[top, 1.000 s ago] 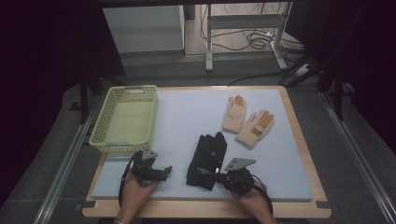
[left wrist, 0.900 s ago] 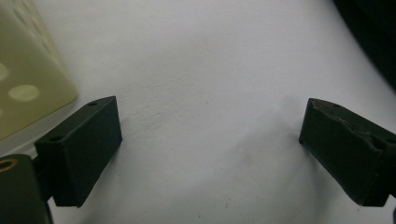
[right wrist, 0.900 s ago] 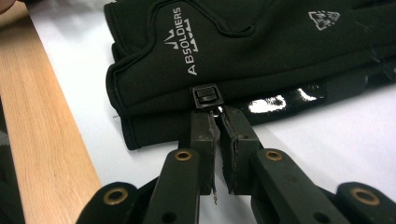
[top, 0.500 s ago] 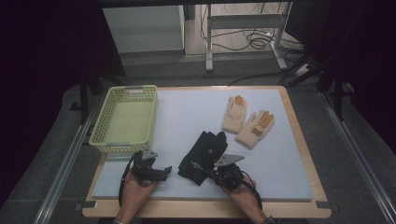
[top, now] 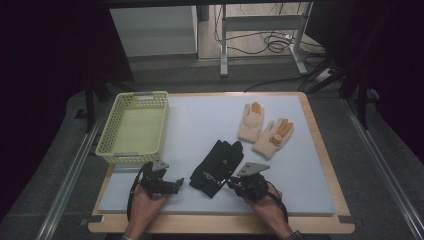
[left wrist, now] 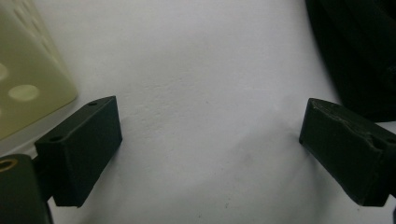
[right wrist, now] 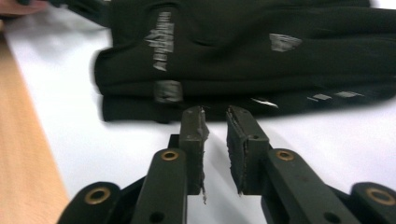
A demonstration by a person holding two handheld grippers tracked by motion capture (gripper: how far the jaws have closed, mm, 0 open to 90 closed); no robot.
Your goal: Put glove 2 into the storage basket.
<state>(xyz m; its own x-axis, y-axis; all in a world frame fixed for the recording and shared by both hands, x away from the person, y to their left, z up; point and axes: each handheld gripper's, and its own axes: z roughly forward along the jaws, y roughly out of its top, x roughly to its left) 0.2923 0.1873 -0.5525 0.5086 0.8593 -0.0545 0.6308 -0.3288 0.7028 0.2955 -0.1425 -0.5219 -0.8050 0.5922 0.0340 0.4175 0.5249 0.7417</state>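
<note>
1. High view: the black gloves (top: pixel 219 161) lie stacked on the white mat (top: pixel 200 120), near its front edge and between the two hands. The right gripper (top: pixel 231 183) sits just at their near right edge, and the left gripper (top: pixel 176 183) points at them from the left, a small gap away. The yellow basket (top: pixel 134 127) stands at the mat's left, and a pair of cream gloves (top: pixel 263 130) lies well apart toward the back right.

2. Left gripper view: the left gripper (left wrist: pixel 210 140) has its jaws spread wide, bare white mat (left wrist: pixel 201 79) between them. A dark edge of the black gloves (left wrist: pixel 359 51) shows at upper right, and a corner of the yellow basket (left wrist: pixel 28 79) at upper left.

3. Right gripper view: the right gripper (right wrist: pixel 217 122) has just been opening. Its jaws stand a narrow slit apart with nothing between them, tips right at the edge of the black gloves (right wrist: pixel 243 51). I can't tell whether they touch the fabric.
</note>
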